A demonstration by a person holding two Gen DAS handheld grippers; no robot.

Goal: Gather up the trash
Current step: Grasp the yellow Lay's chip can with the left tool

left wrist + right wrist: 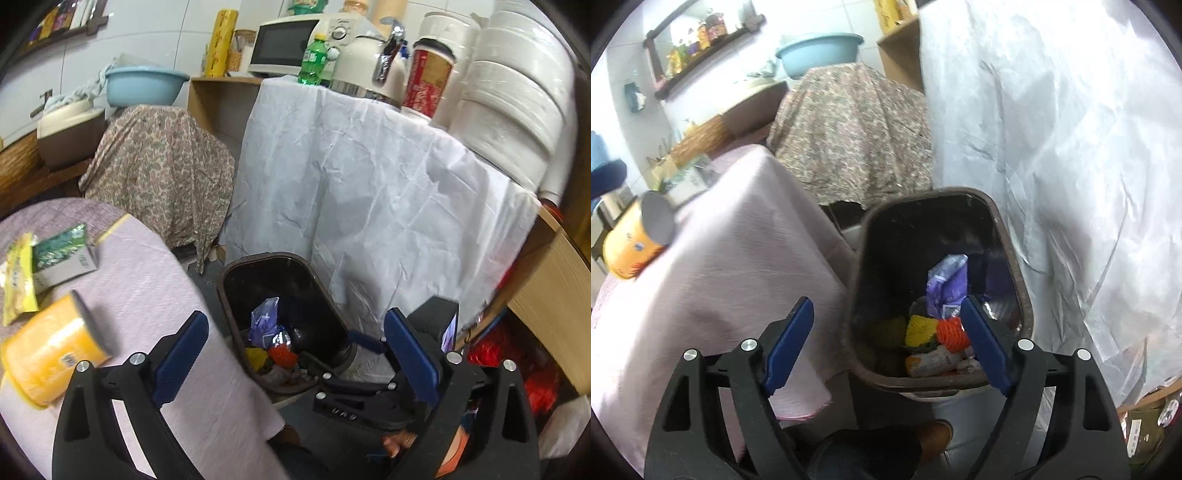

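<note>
Big white crinkled sheet drapes the cabinet on the right, not part of the job. Round table under a pale pink cloth sits left of the bin and carries what's left: an orange cylindrical canister with a grey end lying on its side near the edge, a grey-and-green carton further back, and a yellow-green plastic wrapper just beside the carton. Dark brown rectangular trash bin stands on the floor between table and sheet, lid open. Already in it: a crumpled purple plastic bag, yellow foam fruit netting, orange foam netting touching it, and a pale wrapper near the front wall; other bits below are too dark to tell. Left gripper is spread wide with nothing between the blue pads, aimed down at the bin's near-left rim. Right gripper is likewise spread and empty, hanging over the bin mouth. My read: partway through, several pieces binned, at least three table items to fetch; next pick is probably the canister, nearest to the left gripper.
</note>
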